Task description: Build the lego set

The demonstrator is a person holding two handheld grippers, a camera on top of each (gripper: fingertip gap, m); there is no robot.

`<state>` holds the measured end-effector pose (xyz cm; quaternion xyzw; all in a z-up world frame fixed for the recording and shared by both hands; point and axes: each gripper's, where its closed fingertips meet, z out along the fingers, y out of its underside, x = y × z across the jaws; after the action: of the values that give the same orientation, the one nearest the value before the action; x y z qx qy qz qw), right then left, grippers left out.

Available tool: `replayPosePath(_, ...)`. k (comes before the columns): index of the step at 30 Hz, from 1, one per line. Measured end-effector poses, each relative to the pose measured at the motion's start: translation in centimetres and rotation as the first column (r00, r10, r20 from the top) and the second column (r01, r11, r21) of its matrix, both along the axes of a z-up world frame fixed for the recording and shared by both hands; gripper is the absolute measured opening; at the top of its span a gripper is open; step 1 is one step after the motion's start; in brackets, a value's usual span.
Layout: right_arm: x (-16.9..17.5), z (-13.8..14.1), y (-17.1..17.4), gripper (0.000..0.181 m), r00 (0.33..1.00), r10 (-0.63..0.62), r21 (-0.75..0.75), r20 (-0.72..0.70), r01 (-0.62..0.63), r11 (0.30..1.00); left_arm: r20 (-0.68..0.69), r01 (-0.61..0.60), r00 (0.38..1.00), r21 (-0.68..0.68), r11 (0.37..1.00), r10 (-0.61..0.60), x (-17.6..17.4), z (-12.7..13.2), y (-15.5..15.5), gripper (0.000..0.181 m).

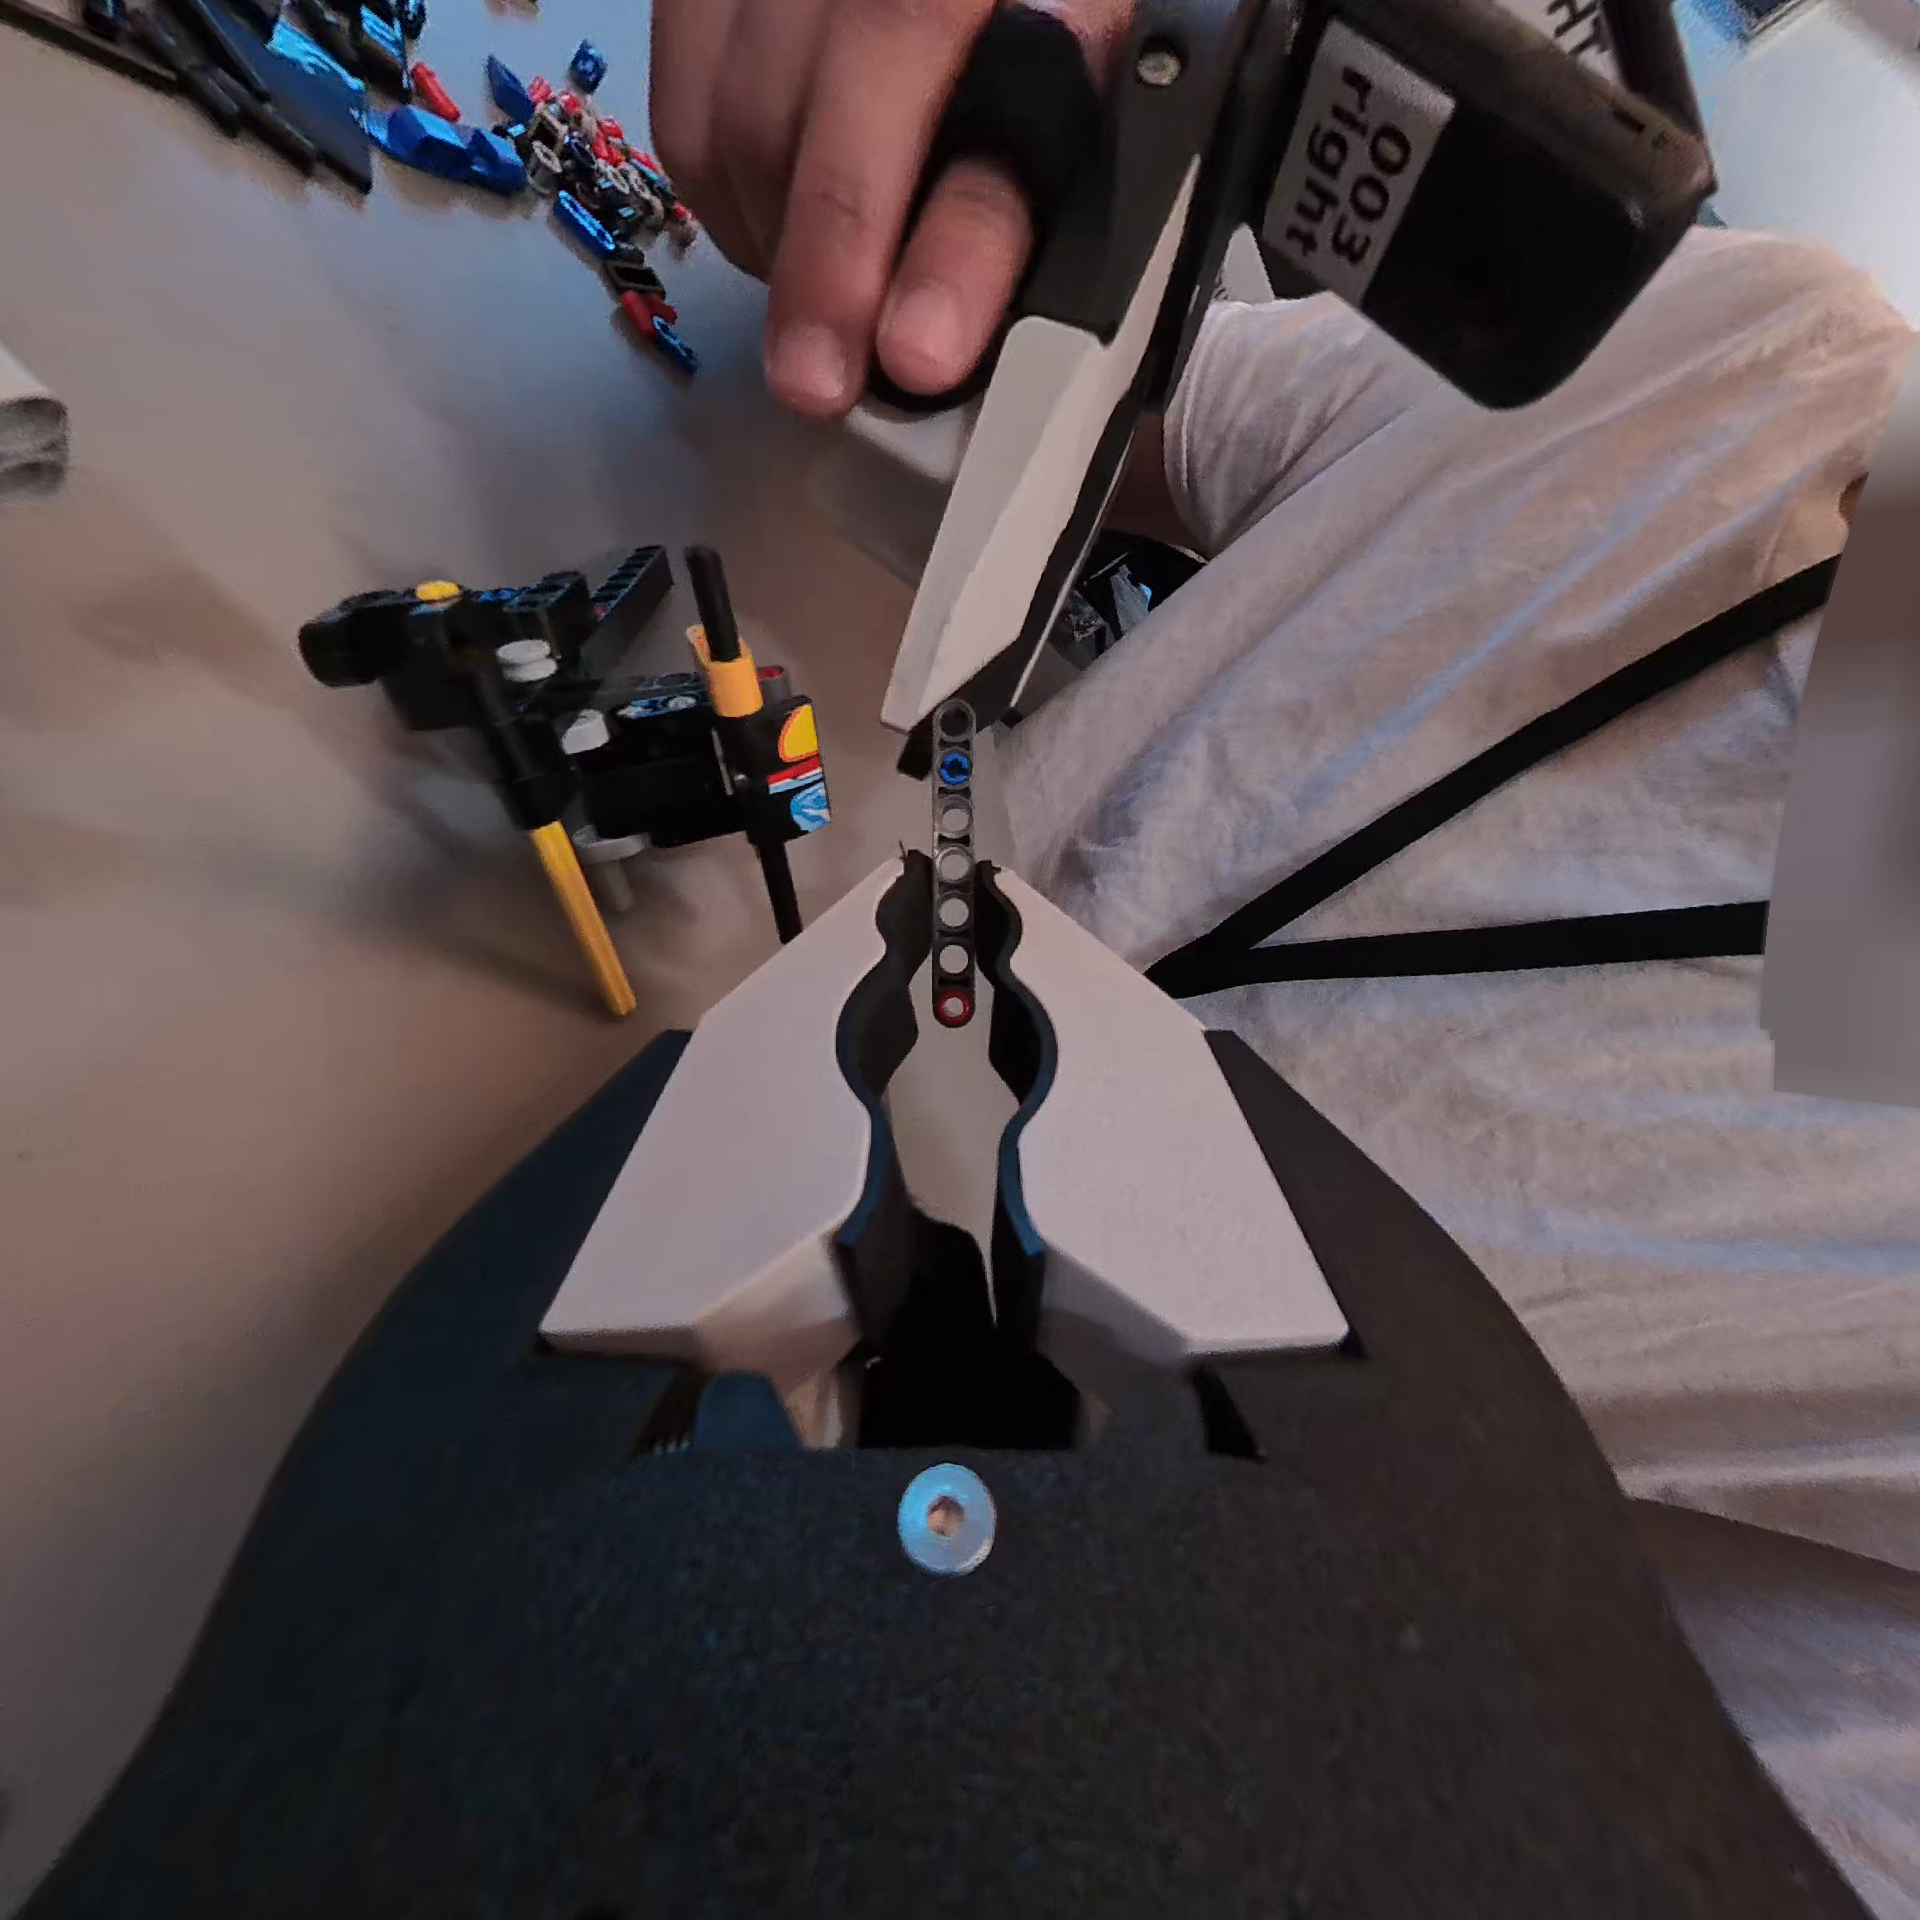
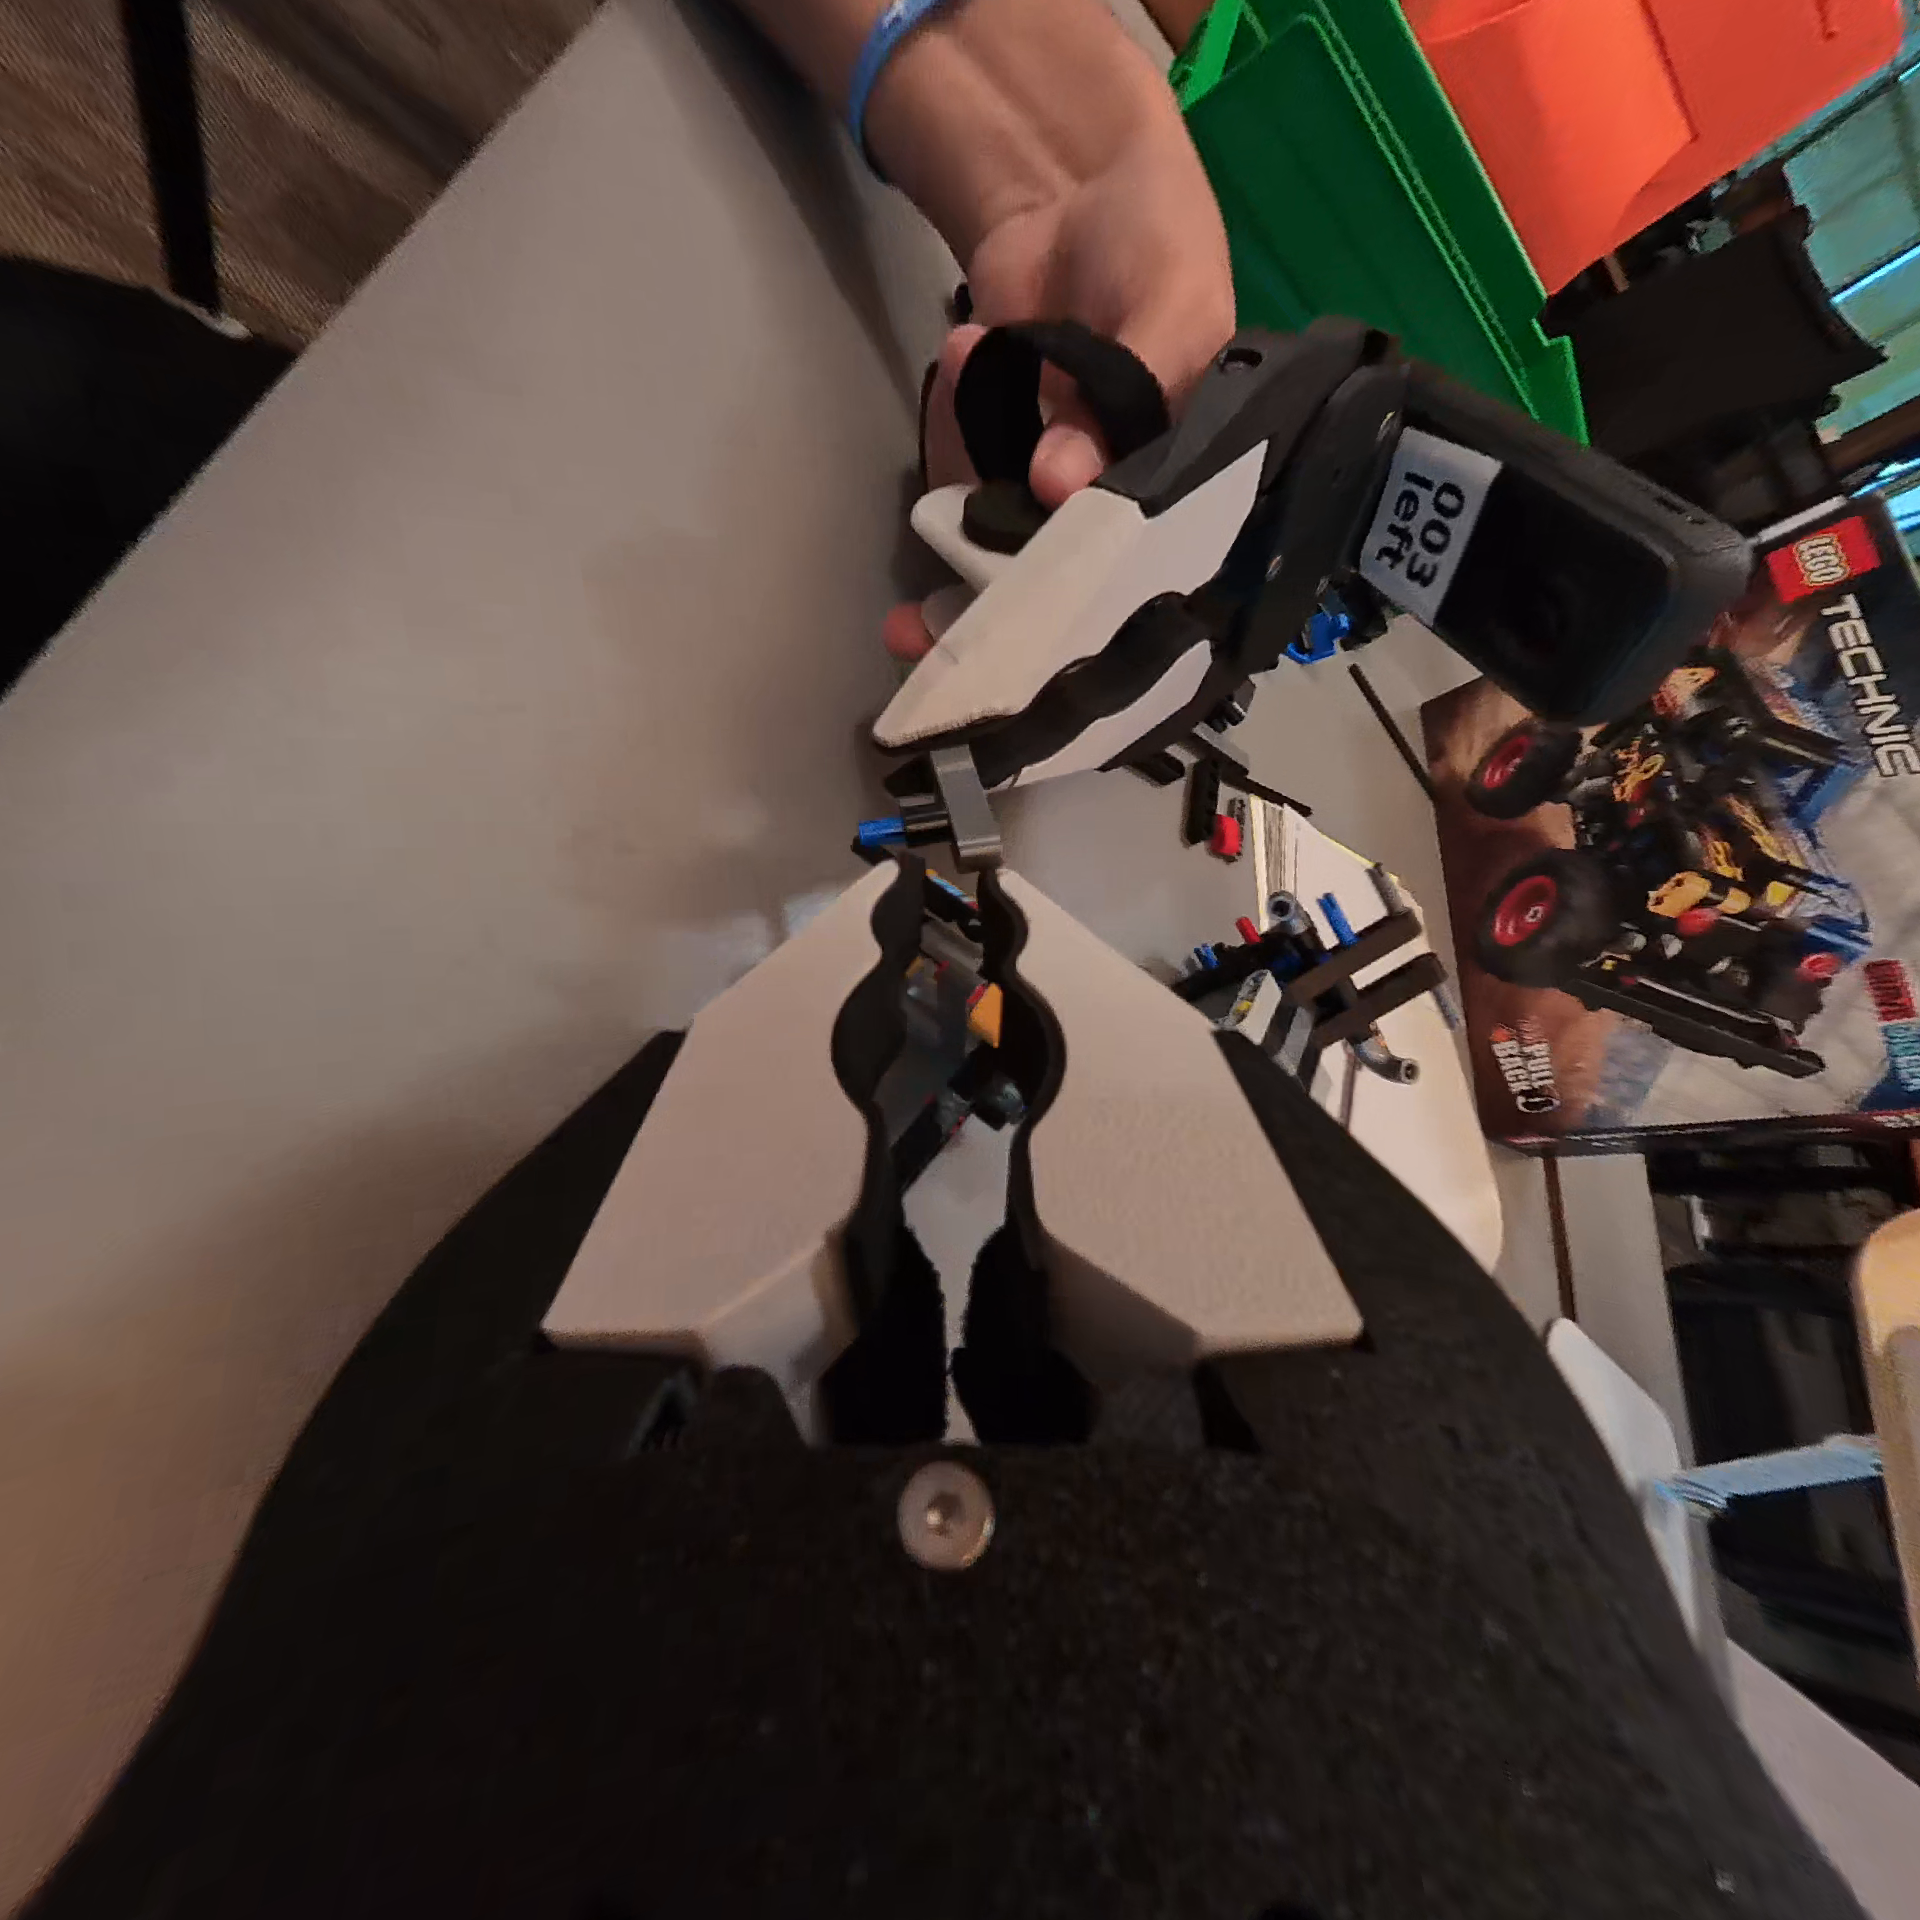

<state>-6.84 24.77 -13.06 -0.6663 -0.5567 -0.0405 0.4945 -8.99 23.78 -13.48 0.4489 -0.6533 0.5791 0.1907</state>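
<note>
My left gripper (image 1: 954, 868) is shut on a thin grey holed beam (image 1: 954, 831), gripping it by its edges. The beam carries a blue pin (image 1: 954, 769) near its far end and a red pin (image 1: 952, 1006) at its near end. My right gripper (image 2: 945, 873) has its jaws a narrow gap apart with nothing seen between them. Its tips sit right at the beam's free end (image 2: 966, 821), beside the protruding blue pin (image 2: 878, 828). It comes down from above in the left wrist view (image 1: 940, 727). I cannot tell whether it touches the beam.
A partly built black model (image 1: 582, 707) with yellow axles lies on the table to the left. Loose blue, red and black parts (image 1: 582, 166) lie farther back. The set's box (image 2: 1662, 883), another sub-assembly (image 2: 1309, 977) and green and orange bins (image 2: 1455, 156) are on the right. The grippers are tip to tip, or close to it.
</note>
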Motion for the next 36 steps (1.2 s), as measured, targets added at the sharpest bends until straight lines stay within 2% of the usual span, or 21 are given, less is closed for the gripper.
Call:
replayPosePath(10,-0.4,-0.3,0.1,0.014,0.986,-0.026,0.100,0.162,0.010,0.995,-0.086,0.000,0.996,0.061,0.998,0.005,-0.3,-1.5,-0.1,0.005)
replayPosePath(14,-0.5,-0.9,-0.1,0.007,0.970,-0.026,0.124,0.242,-0.005,0.992,-0.090,-0.004,0.996,0.079,0.997,0.011,-0.3,-1.8,-0.1,0.005)
replayPosePath(18,-0.6,-1.0,-0.4,0.006,0.969,-0.017,0.116,0.246,-0.012,0.993,-0.072,0.017,0.997,0.083,0.996,-0.011,-0.5,-1.7,-0.3,0.005)
replayPosePath(24,-0.4,-0.7,-0.5,0.006,0.988,-0.018,0.048,0.155,0.010,0.999,-0.065,0.006,0.998,0.073,0.997,-0.001,-0.3,-1.4,-0.4,0.006)
replayPosePath(36,-0.3,-2.0,-0.7,0.008,0.963,-0.021,0.065,0.270,0.003,0.998,-0.088,0.028,0.996,0.129,0.991,-0.017,-0.8,-2.3,-0.7,0.005)
